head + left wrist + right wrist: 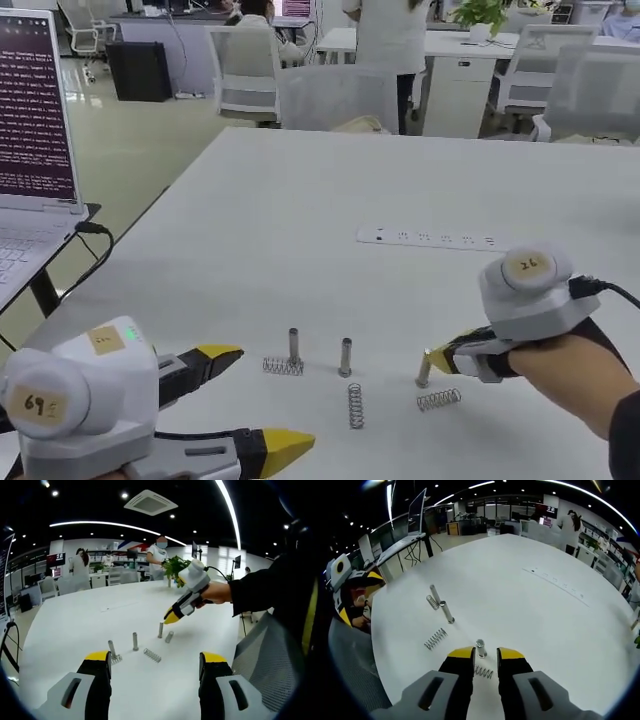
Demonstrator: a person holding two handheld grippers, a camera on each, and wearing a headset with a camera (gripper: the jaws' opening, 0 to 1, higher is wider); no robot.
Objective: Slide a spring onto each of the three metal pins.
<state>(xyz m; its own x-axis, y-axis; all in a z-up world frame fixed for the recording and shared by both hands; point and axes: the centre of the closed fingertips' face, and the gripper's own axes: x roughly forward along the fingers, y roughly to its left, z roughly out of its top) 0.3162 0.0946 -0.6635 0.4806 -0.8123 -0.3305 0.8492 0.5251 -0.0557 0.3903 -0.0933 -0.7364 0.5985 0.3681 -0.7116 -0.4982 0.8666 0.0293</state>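
Three short metal pins stand upright in a row on the white table: left pin (294, 345), middle pin (345, 357), right pin (424, 372). A spring lies loose beside each: one (283, 366) at the left pin's foot, one (355, 405) in front of the middle pin, one (438, 400) by the right pin. My right gripper (438, 360) has its yellow tips at the right pin (480, 648), which stands just ahead of the narrow gap between the jaws; the third spring (483, 671) lies on the table under them. My left gripper (258, 395) stands wide open and empty, short of the left pin (111, 649).
A power strip (428, 239) lies flat further back on the table. An open laptop (30, 130) sits on a stand off the table's left edge. Chairs (245, 70), desks and people are beyond the far edge.
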